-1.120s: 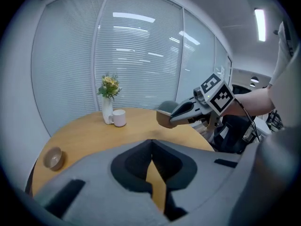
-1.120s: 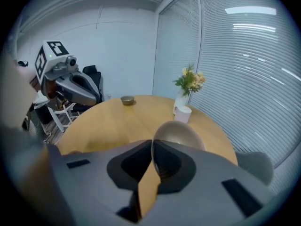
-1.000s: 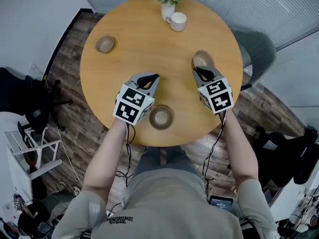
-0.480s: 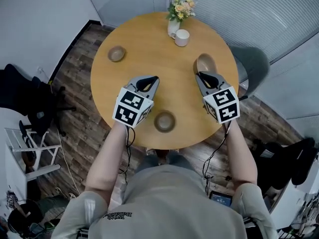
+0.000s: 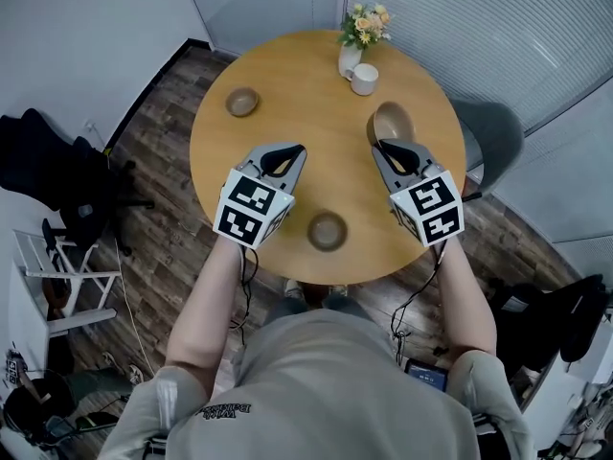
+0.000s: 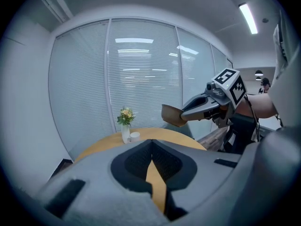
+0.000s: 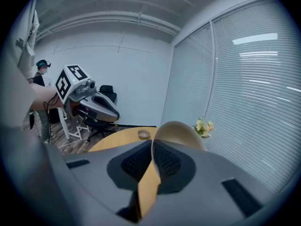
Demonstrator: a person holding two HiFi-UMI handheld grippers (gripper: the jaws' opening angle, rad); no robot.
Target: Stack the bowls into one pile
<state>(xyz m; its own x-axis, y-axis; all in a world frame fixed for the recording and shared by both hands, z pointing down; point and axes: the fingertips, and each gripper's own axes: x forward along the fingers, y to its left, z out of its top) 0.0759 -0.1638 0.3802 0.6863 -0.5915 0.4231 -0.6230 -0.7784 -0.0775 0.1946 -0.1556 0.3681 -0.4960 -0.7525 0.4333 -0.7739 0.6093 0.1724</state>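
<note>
1. Round wooden table (image 5: pixel 287 75) on a dark plank floor (image 5: pixel 163 113), seen from above, with slatted window blinds (image 5: pixel 498 17) along the far right wall.
2. At the far edge of the table stands a small white vase of yellow flowers (image 5: pixel 354 41), with a white mug (image 5: pixel 364 79) just beside it.
3. A person leans over the near edge of the table and holds a gripper in each hand. Each gripper carries a cube with black and white square markers.
4. The left claw (image 5: pixel 284 153) hangs over the middle of the table, left of centre. Its own camera shows the two dark tips touching each other, with nothing between them.
5. The right claw (image 5: pixel 395 148) is over the right side of the table. It is clamped on the rim of a tan bowl (image 5: pixel 391 123).
6. That held bowl is lifted off the table and tipped up on its edge. In the right gripper view it rises from between the closed tips.
7. A second bowl (image 5: pixel 327 230) sits upright on the table near the front edge, between the two grippers and closer to the person.
8. A third bowl (image 5: pixel 242 102) sits on the far left part of the table, well apart from the other two.
9. A grey chair (image 5: pixel 490 127) stands at the right side of the table.
</note>
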